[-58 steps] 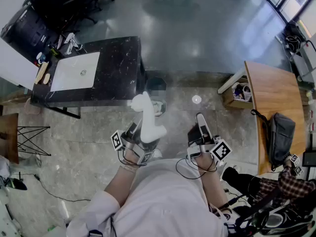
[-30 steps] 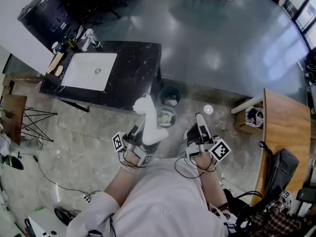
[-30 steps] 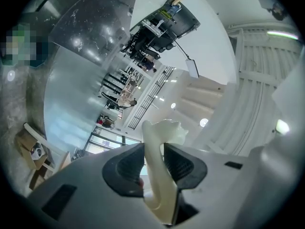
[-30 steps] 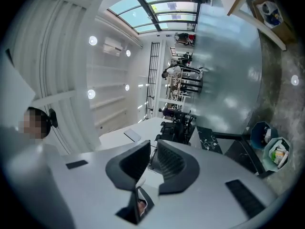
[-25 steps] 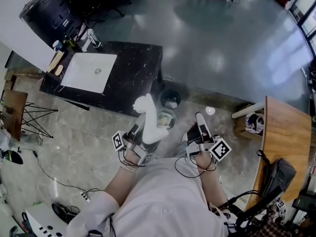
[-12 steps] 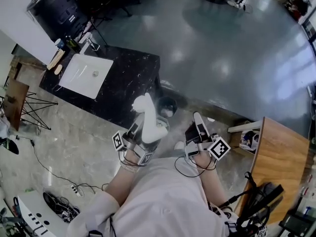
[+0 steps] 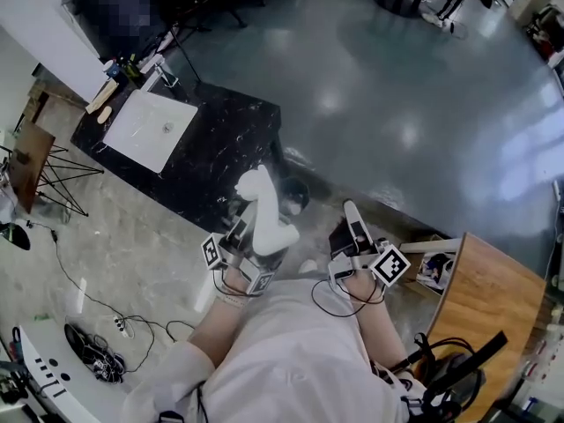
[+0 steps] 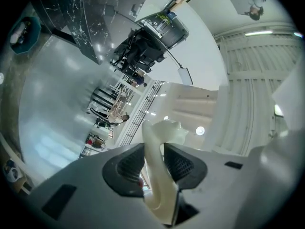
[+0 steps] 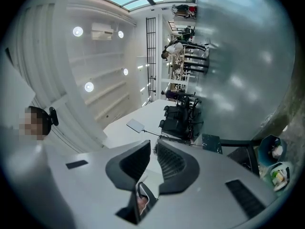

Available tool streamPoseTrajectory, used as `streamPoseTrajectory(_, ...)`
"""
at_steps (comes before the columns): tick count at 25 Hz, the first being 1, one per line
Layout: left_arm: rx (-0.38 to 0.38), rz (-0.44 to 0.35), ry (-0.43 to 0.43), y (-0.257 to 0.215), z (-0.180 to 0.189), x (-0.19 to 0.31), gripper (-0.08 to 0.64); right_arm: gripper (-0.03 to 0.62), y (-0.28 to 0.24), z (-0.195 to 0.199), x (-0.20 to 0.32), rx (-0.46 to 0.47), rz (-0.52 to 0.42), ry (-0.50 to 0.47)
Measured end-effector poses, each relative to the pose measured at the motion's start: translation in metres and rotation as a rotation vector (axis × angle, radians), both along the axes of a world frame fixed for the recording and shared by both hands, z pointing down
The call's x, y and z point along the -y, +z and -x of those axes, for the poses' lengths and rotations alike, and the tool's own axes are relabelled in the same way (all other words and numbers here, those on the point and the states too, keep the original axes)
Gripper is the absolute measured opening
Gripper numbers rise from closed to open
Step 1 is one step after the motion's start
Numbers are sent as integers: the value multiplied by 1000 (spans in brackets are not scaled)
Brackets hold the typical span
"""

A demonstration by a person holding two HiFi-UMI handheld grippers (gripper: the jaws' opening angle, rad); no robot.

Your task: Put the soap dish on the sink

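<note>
The left claw (image 8: 155,149) pinches the soap dish (image 7: 263,210) by a thin edge. Most of the pale dish stands up past the tips, and the claw is tilted upward. The right claw (image 9: 153,151), level with it and just to its right, has its pads drawn almost together with nothing between them.

The main danger, as I judge it, is that narrow grip. With so much of the dish above the pads, a jolt or a quick swing could make it pivot or slide out. It would then land on the hard floor.

Just ahead of both claws, by the near corner of the desk (image 7: 231,144), two round bins sit on the floor. One bin (image 9: 272,149) holds white scraps and the other (image 9: 280,176) holds pale green and white stuff. A low carry could clip them or the desk's edge.

To the right of the right claw is an open box (image 7: 429,270). I cannot make out what is in it.

Well ahead and to the left of the left claw, the white sink (image 7: 145,130) is set into the desk. Its basin shows only the drain. Past it, small bottles and a wooden piece (image 7: 100,98) crowd the far rim. A careless reach there could knock them over.
</note>
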State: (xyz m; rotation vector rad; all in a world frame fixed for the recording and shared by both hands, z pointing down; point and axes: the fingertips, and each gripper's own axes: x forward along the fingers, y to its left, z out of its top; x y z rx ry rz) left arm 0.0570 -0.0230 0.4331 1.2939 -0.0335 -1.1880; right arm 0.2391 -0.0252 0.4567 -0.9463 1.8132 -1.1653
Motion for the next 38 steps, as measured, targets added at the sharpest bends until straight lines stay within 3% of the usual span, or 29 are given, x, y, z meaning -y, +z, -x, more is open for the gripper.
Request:
streamPoseTrajectory(8,11,22,-42,6,-6,4,126,58,9,2,11,17,20,-57)
streamPoseTrajectory(18,21,45,-77,11,28,24,126,58,13,34,35,20,53,-90)
streamPoseTrajectory(31,87,104,-134,44,130,76,125,58,9,97,68,-42,60,-95)
streamPoseTrajectory(38,199,169,-153,76,183,106,126,58,3,137,85,-107,48,-143)
